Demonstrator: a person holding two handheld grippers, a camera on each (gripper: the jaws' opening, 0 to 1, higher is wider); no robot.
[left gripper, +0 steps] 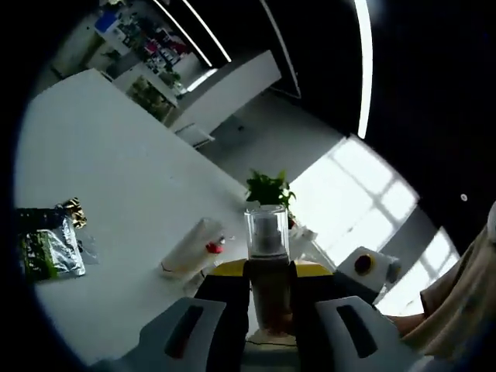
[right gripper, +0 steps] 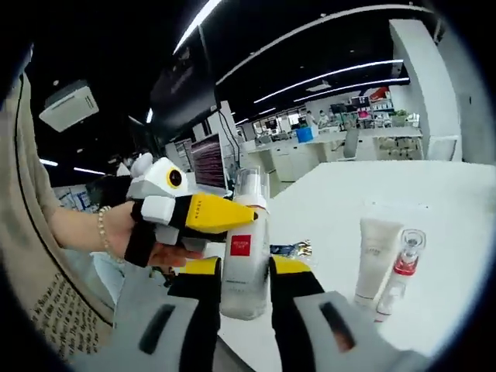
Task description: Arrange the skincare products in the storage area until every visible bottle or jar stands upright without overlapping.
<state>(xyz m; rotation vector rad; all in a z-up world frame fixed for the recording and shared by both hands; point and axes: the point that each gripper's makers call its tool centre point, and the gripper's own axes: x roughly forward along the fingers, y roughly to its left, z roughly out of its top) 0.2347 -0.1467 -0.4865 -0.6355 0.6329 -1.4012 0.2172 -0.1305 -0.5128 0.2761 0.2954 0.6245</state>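
My left tongs (left gripper: 270, 310) are clamped on a pump bottle (left gripper: 267, 256) with a clear cap. It stands up straight between the two yellow-tipped jaws, held up off the white surface (left gripper: 116, 178). My right tongs (right gripper: 244, 291) are clamped on a bottle too, a pale one with a red square label (right gripper: 242, 263). I think it may be the same bottle, but I cannot be sure from these views. In the right gripper view my left tongs come in from the left, with a hand (right gripper: 136, 232) wrapped round the grip, and their yellow jaw touches the bottle near its top.

On the surface a white tube (right gripper: 377, 252) stands on its cap. Just beside it, touching or nearly so, stands a small clear bottle with a red neck (right gripper: 399, 271). In the left gripper view these two look tipped, as the camera is rolled. A green foil packet (left gripper: 48, 246) lies well apart from them. A small green plant (left gripper: 269, 188) sits behind the bottle.
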